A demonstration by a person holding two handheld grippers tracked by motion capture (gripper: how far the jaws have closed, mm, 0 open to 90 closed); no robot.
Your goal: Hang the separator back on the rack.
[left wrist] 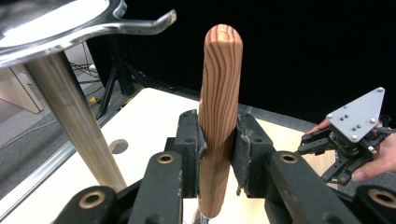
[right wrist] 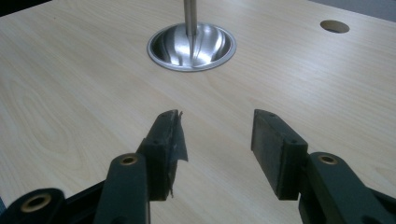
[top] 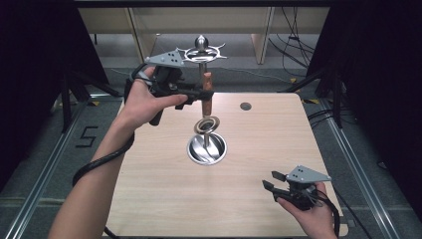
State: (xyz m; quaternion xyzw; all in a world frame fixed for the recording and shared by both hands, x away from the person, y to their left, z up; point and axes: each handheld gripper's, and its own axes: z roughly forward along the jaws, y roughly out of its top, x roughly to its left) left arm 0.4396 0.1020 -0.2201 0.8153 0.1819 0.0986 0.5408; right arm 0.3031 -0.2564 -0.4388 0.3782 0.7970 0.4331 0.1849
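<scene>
Left gripper (left wrist: 219, 154) clamped mid-length on upright rounded wooden utensil handle (left wrist: 219, 93), beside steel stand pole (left wrist: 74, 116). Right gripper (right wrist: 215, 144) agape, empty.

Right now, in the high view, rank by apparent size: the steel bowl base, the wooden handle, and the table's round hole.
1. Steel bowl base: clearly the widest.
2. Wooden handle, held in the left gripper: long but slim, and closer to the camera, which may inflate it.
3. Round hole in the table: smallest.
</scene>
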